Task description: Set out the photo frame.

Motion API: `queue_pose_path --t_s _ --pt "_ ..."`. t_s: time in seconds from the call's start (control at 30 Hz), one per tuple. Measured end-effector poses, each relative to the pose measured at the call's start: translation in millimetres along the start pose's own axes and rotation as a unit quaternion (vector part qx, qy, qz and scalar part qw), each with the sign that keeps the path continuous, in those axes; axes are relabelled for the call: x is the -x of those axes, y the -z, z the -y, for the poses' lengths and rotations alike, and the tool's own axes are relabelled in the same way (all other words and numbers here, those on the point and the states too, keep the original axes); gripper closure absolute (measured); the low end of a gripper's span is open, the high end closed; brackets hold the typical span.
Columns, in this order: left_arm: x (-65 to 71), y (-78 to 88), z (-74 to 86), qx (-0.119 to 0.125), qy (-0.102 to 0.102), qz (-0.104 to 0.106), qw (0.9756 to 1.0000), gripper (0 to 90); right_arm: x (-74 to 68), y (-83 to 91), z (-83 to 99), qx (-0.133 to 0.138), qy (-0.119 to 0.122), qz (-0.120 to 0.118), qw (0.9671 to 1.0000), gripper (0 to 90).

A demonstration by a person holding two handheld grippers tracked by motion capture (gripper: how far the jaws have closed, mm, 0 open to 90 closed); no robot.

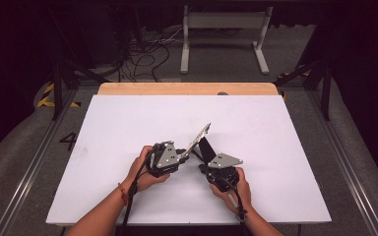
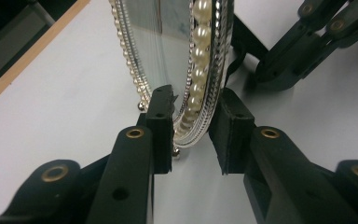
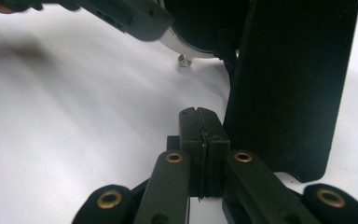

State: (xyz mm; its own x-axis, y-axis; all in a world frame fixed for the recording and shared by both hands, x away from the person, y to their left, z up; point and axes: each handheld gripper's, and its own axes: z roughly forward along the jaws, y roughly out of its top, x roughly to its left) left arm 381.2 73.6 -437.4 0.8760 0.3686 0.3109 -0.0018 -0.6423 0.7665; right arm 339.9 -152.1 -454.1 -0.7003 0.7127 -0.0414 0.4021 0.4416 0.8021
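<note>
On the white table (image 1: 128,128), a bit toward your side of the middle, you've got a small picture frame (image 1: 200,137) standing tilted, leaning back on its black stand (image 1: 206,150). It sits right between your 2 grippers. Your left gripper (image 1: 181,156) comes in from the left at the frame's lower edge, and your right gripper (image 1: 205,169) sits just behind it by the stand. From the left gripper view you can see the frame (image 2: 200,70) edge-on: a silver rim with a row of pearls down one side and a line of smaller beads down the other, with glass in between. Its bottom edge is sitting in the gap between your left jaws, with the left pad (image 2: 161,121) right up against the glass side and the right pad (image 2: 230,126) standing a little off the rim, so that's a loose, partly open bracket around the frame and not a real squeeze. 1 little silver ball foot (image 2: 177,152) pokes out just below the pads, resting on the table. In the right gripper view your jaws are pressed flat together with nothing between them, and the stand (image 3: 289,84) rises just to their right, close beside them; I can't tell whether it touches. Your left gripper (image 3: 121,16) shows up across the top there, next to the frame's rim and another foot (image 3: 183,59).
</note>
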Motion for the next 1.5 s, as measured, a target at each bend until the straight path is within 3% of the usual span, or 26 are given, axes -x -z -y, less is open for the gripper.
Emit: queue_pose_path --t_s 0.1,0.17,0.37,0.5,0.6,0.67,1.33,1.5 --pt "0.7 -7.2 4.5 -0.008 -0.002 0.008 0.9999 67.3 0.3 0.8 -0.4 0.0 0.0 -0.004 1.0 89.6" --pt "1.3 -9.4 5.1 -0.011 -0.008 0.001 0.9999 70.3 -0.9 2.0 -0.7 0.005 0.002 -0.004 1.0 89.7" --pt "-2.9 -12.8 10.4 -0.017 0.007 0.005 0.9998 73.5 -3.2 1.7 -1.5 0.0 0.007 -0.014 0.9999 89.6" --pt "-1.1 -12.7 8.4 -0.023 -0.012 -0.003 0.9997 75.0 0.6 -1.2 1.2 -0.012 0.004 -0.016 0.9998 90.0" --pt "-0.4 -11.9 7.9 -0.029 -0.014 -0.006 0.9995 75.5 1.8 -1.0 1.4 -0.011 0.003 -0.019 0.9998 90.0" --pt "0.7 -11.6 5.9 -0.034 -0.033 -0.012 0.9988 75.9 1.4 -1.1 1.5 -0.011 0.003 -0.017 0.9998 90.0" --pt "14.9 -5.7 -2.1 -0.044 -0.067 -0.01 0.9968 74.2 15.0 5.8 0.8 -0.014 -0.007 -0.009 0.9998 90.0" --pt "14.3 -5.7 -2.0 -0.041 -0.062 -0.004 0.9972 73.7 16.4 6.2 0.7 -0.015 -0.005 -0.009 0.9998 90.0"
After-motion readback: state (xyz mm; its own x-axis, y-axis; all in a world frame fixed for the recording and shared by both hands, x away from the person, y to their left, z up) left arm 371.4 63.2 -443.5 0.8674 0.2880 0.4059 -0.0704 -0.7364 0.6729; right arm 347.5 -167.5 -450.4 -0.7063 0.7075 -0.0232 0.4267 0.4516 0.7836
